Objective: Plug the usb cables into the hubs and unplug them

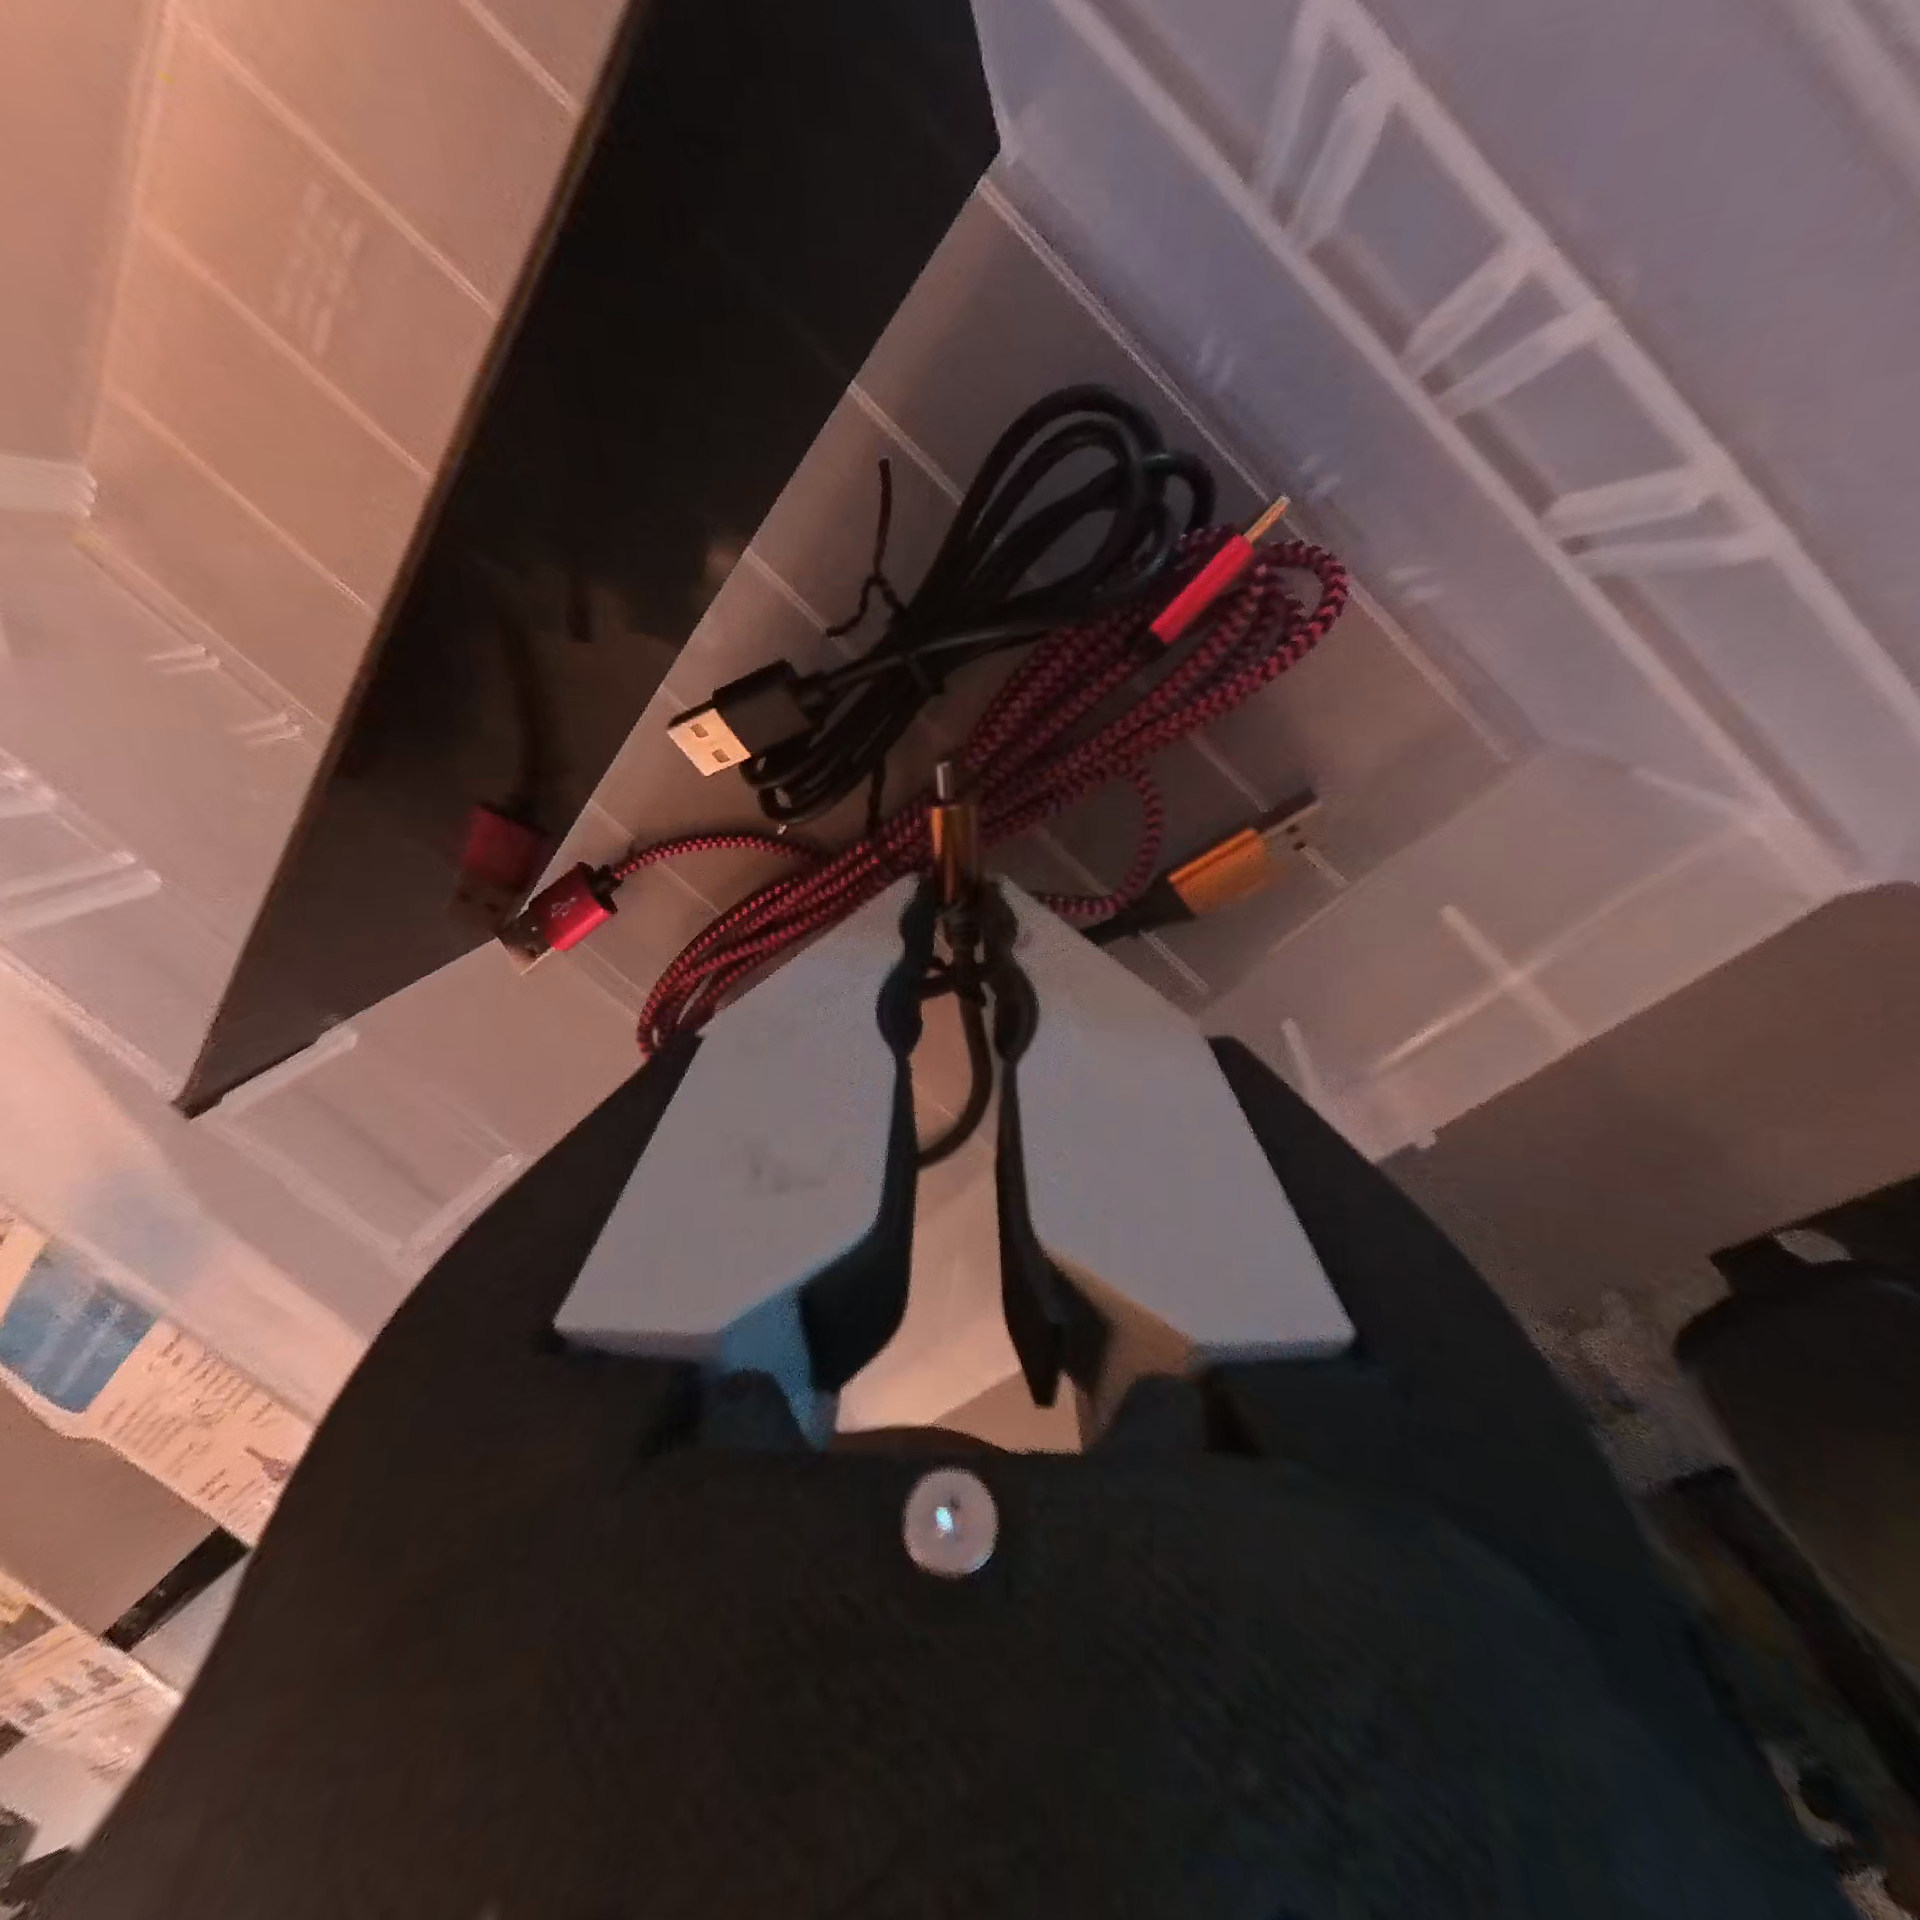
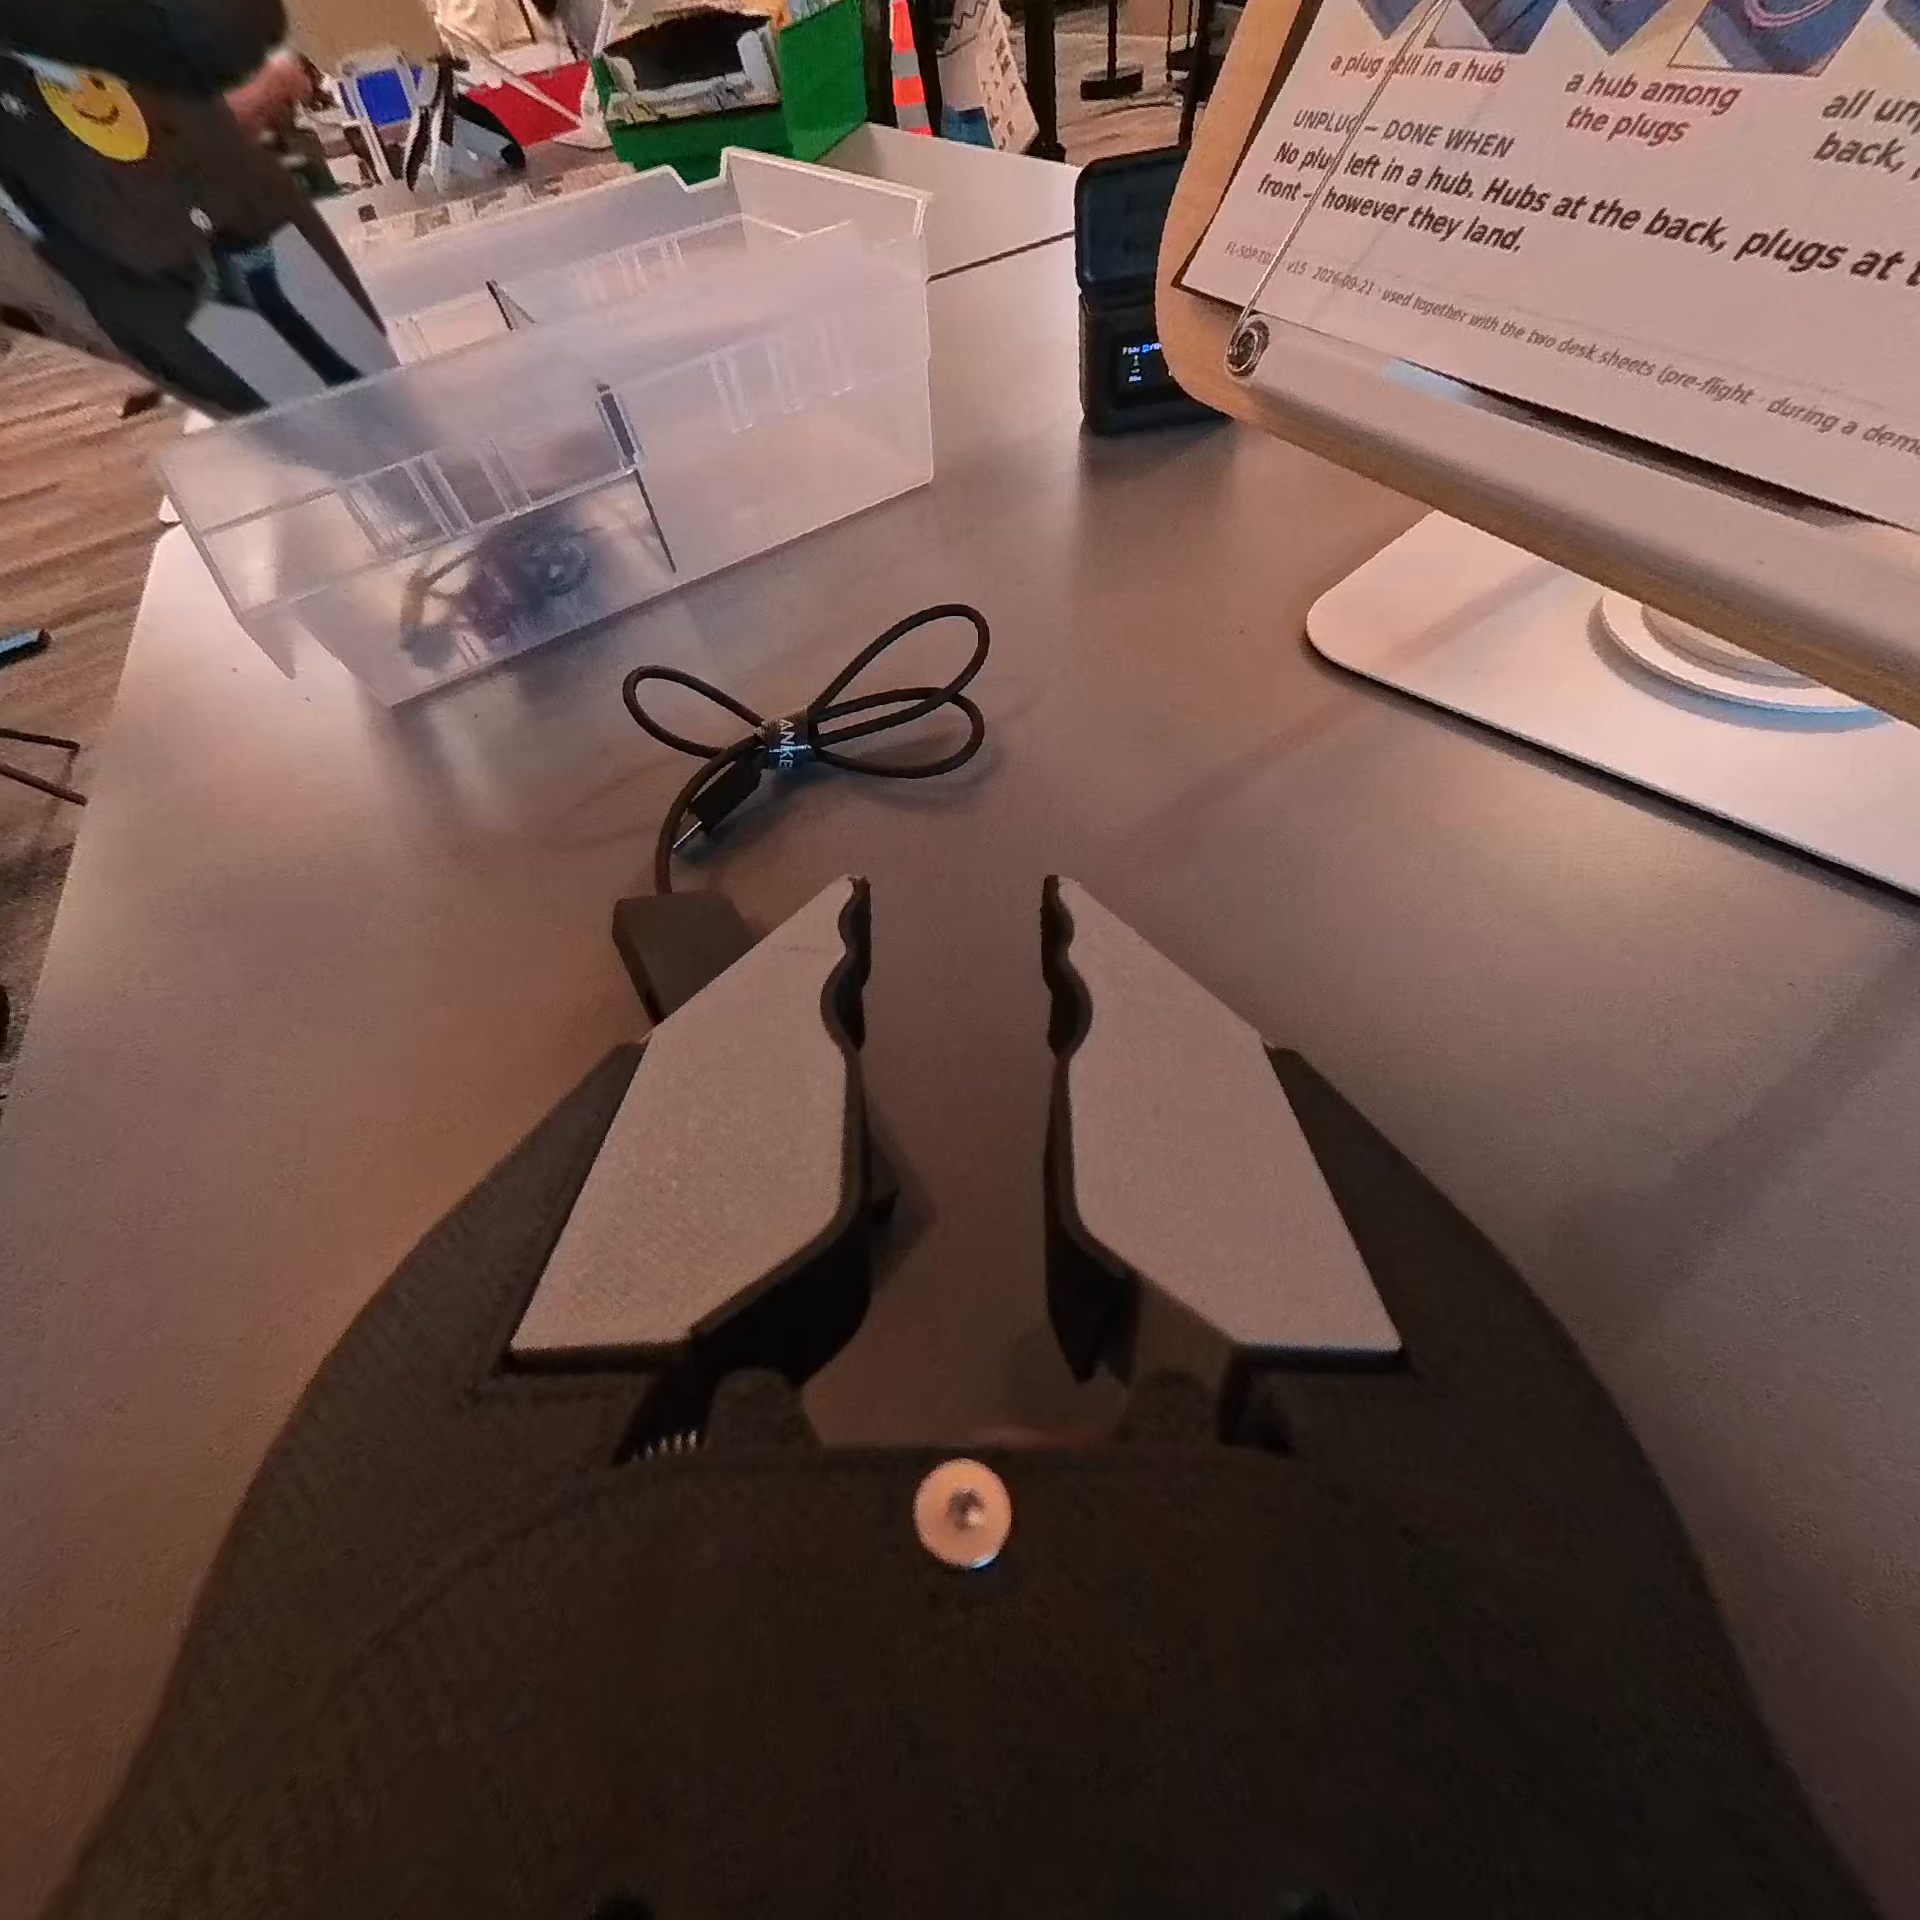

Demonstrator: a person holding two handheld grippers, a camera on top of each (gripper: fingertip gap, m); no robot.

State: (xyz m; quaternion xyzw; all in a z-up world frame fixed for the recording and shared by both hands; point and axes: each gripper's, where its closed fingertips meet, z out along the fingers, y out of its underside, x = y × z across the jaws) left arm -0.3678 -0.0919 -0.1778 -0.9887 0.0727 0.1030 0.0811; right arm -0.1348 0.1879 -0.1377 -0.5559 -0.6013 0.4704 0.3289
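Observation:
In the left wrist view I look down into a clear plastic bin [image 1: 1558,520] that holds several cables. My left gripper [image 1: 954,899] is shut on a small orange plug [image 1: 948,847] that sticks out past its tips; its thin black cord loops back between the fingers. A red braided cable [image 1: 1039,769], a black USB cable [image 1: 935,644] and an orange USB plug [image 1: 1236,862] lie beneath. In the right wrist view my right gripper [image 2: 956,904] is open and empty just above the table. A black hub [image 2: 675,940] lies beside its left finger, partly hidden, with its tied black cord [image 2: 821,717] ahead.
A black divider [image 1: 623,468] stands in the bin left of the cables. In the right wrist view the bin [image 2: 727,343] sits at the far left with the left gripper [image 2: 270,332] reaching in. A monitor stand [image 2: 1610,665] with a printed sheet [image 2: 1610,208] is at right, a small black device [image 2: 1132,301] behind. The tips of one gripper are about 35 centimeters away from the tips of the other. Measured from the fingertips, the black hub [image 2: 675,940] is 7 centimeters or so from the right gripper and 30 centimeters from the left.

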